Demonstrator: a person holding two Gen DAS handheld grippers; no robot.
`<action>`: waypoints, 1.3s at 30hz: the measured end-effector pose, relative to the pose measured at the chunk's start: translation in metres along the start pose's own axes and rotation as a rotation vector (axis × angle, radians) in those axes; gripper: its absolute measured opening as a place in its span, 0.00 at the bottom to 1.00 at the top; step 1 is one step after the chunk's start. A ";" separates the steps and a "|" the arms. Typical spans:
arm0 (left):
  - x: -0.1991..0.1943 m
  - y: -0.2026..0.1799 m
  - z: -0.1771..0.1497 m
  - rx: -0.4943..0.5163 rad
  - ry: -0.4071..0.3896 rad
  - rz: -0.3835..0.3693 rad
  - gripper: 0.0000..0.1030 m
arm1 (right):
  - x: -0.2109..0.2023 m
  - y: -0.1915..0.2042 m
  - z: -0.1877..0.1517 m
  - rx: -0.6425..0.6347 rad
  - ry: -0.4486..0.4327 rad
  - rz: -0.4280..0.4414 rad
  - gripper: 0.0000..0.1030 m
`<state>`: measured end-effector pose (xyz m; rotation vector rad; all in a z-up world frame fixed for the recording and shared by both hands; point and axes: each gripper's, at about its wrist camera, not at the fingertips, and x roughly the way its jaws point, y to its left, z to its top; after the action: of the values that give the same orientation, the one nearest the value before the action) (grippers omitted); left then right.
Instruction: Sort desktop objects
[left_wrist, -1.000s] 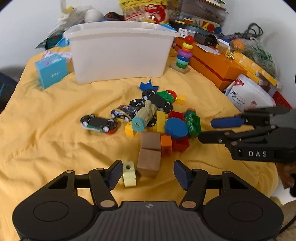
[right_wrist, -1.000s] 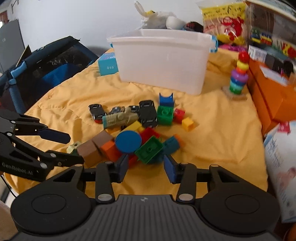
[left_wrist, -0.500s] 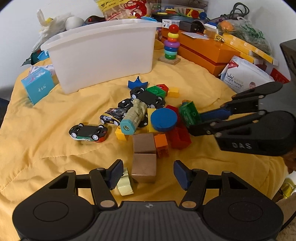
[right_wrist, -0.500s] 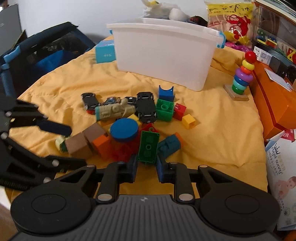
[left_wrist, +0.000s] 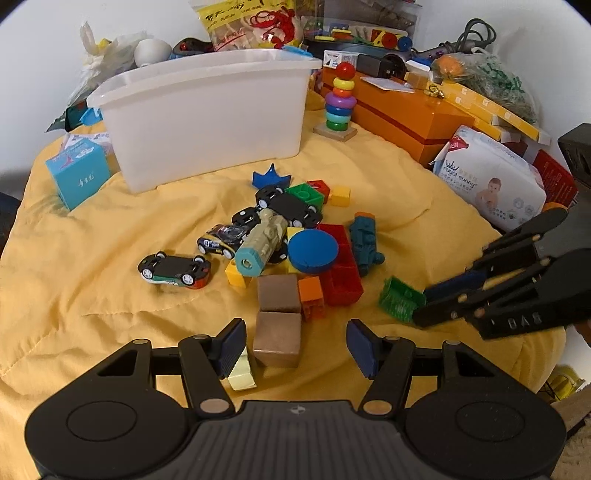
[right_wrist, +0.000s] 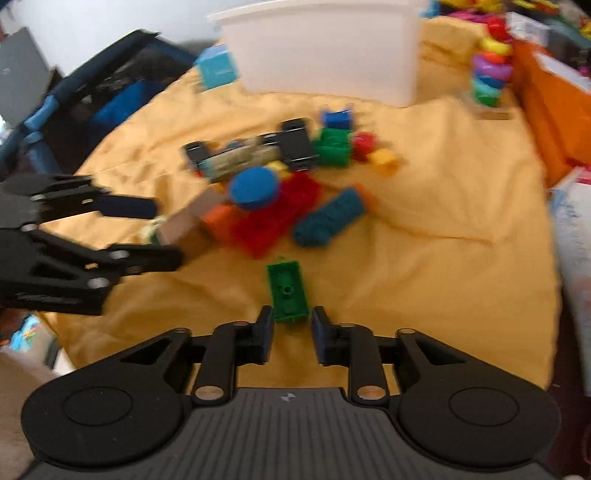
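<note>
The right gripper's (right_wrist: 291, 328) fingers pinch the green brick (right_wrist: 287, 291); left gripper (left_wrist: 293, 345) gapes; white bin's (left_wrist: 207, 114) contents hidden.

White wipes pack (left_wrist: 491, 181) far right printed "royal sunny" with red "NEW" corner, other gripper (left_wrist: 517, 295) at right marked with inverted letters, roughly "DAS", other print unreadable

R tongs (right_wrist: 291, 328) jaws narrowly apart | green brick (right_wrist: 287, 291) between your tips, off the pile | L tongs (right_wrist: 147, 230) far left, by brown block (right_wrist: 184, 225)
</note>
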<state>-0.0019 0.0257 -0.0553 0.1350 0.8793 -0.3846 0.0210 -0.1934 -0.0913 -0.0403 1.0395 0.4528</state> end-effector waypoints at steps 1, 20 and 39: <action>-0.001 -0.001 -0.001 0.004 -0.002 0.001 0.63 | -0.003 -0.001 -0.001 -0.005 -0.016 -0.019 0.41; -0.010 -0.005 -0.007 -0.007 -0.017 0.023 0.63 | -0.003 0.038 -0.002 -0.388 -0.089 -0.093 0.25; -0.016 -0.023 0.004 0.038 -0.043 0.002 0.63 | -0.007 0.010 -0.003 -0.176 -0.079 -0.030 0.21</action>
<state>-0.0168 0.0078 -0.0399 0.1614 0.8298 -0.4013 0.0119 -0.1871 -0.0854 -0.1929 0.9187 0.5137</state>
